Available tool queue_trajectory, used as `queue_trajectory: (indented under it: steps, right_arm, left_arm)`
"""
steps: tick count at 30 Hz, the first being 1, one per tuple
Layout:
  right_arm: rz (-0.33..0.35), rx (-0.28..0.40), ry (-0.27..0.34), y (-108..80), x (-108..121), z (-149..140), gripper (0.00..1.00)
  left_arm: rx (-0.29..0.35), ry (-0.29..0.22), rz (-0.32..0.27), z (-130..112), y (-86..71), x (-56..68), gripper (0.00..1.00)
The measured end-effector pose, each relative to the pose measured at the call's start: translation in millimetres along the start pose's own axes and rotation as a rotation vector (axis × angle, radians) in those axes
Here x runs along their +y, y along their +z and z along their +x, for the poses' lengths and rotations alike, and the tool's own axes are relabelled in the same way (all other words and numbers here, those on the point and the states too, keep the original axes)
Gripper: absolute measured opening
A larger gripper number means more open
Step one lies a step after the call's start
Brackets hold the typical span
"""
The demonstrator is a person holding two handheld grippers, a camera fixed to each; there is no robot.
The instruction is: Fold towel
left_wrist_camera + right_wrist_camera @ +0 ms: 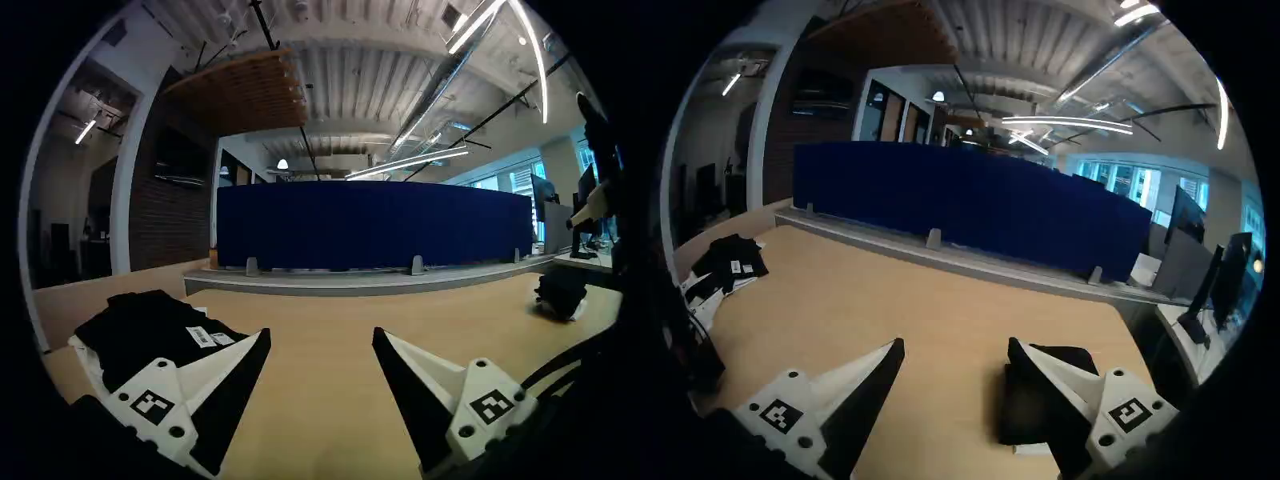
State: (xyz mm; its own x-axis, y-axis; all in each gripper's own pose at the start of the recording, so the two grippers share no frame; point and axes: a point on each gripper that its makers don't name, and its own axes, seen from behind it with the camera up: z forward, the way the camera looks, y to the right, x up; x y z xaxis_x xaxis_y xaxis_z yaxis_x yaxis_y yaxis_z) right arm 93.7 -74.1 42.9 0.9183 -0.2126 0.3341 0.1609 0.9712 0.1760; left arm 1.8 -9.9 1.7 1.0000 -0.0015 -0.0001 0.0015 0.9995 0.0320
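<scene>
Plainly, no towel is in hand yet. The left hand-held gripper (pixel 320 332) hovers low over the table (pixel 360 300), fingers (pixel 216 376) spread wide with nothing between them. The right hand-held gripper (pixel 956 342) is likewise spread and empty. Close at the right one's 1 o'clock, partly behind its finger, lies a flat folded towel (pixel 1036 392), which looks finished. At the left one's 10 o'clock, just past its finger, sits a loosely piled black heap (pixel 148 328) with white tags (pixel 210 337); I judge it the stock to fold. Farther off at 12 o'clock a blue divider (pixel 368 224) bounds the table.

The step in hand seems to be fetching the next towel. To do it well, reach the heap with the left, pinch only the top layer near a corner, not the whole heap, and draw it to the open middle, where both can spread it flat before any fold.
</scene>
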Motion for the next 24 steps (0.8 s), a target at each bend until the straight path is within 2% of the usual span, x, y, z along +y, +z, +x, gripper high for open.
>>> queue_trajectory:
  steps: [6,15,19,24]
  right_arm:
    - [-0.002,0.051,0.026,-8.3,12.6,13.2,1.00]
    - [-0.020,0.130,0.093,-26.0,47.5,22.5,1.00]
    - [-0.029,0.161,0.142,-30.5,61.5,17.0,1.00]
    - [-0.039,0.187,0.199,-33.2,73.6,-3.3,1.00]
  left_arm:
    - [0.000,0.001,0.000,-1.0,-0.5,0.3,0.95]
    - [0.000,0.001,0.000,-1.7,-1.2,-0.2,0.95]
    - [0.000,0.001,0.000,-1.3,-1.0,-0.1,0.95]
    - [0.000,0.001,0.000,-1.6,-1.2,0.0,0.95]
